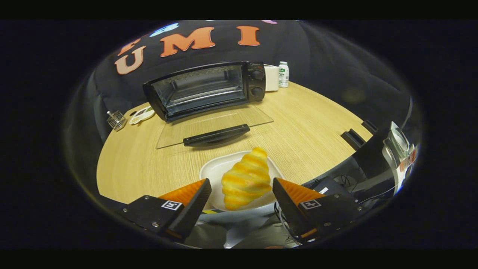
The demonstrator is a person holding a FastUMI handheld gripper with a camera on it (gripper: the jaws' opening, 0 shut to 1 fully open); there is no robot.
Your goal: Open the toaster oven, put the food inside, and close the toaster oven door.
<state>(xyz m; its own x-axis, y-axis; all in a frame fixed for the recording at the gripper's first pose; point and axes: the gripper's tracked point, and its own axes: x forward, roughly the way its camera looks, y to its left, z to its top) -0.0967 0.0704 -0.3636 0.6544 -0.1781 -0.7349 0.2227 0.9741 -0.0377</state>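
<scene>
A golden croissant (246, 179) lies on a white plate (214, 172) near the front edge of the wooden table (310, 127). My gripper (241, 190) stands open, one finger on each side of the croissant, with a small gap on both sides. Beyond the plate a black toaster oven (205, 89) sits at the back of the table. Its glass door (213, 125) is folded down flat onto the table, and the black door handle (216, 135) faces me. The wire rack inside the oven is visible.
A white box (272, 77) and a small white bottle (283, 74) stand to the right of the oven. To its left lie a small wire basket (116, 120) and a flat packet (142, 115). Black clamps (353, 138) grip the table's right edge.
</scene>
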